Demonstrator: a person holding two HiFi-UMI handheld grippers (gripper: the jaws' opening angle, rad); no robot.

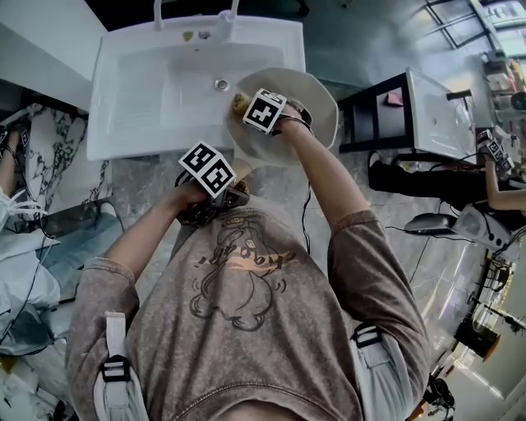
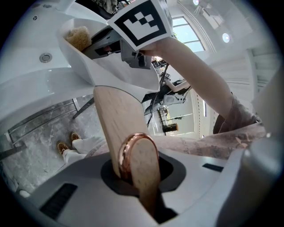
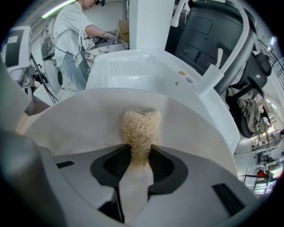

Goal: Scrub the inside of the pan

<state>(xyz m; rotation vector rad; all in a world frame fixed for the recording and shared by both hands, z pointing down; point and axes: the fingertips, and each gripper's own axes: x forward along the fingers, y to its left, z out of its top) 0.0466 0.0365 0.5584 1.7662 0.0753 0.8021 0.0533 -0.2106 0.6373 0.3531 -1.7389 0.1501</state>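
Looks like I'm mid-scrub: left gripper [image 2: 137, 174] clamped on the wooden handle [image 2: 115, 119] of the pan [image 1: 319, 97] over the sink [image 1: 140, 99], right gripper [image 3: 141, 165] pinching a loofah scrubber [image 3: 141, 127] against its inside, so next I'd rub it round firmly.

Open: sink basin [image 1: 140, 99] left of pan [image 1: 316, 94]; faucet [image 1: 225, 23] blocks rear; black stand [image 1: 345, 123] close right.

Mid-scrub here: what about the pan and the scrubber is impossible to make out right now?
- Floor of the pan under the scrubber: covered by the right gripper in its own view, by its marker cube in the head view.
- Whether the scrubber touches the pan: no view settles it.
- Residue in the pan: head view too small to tell.
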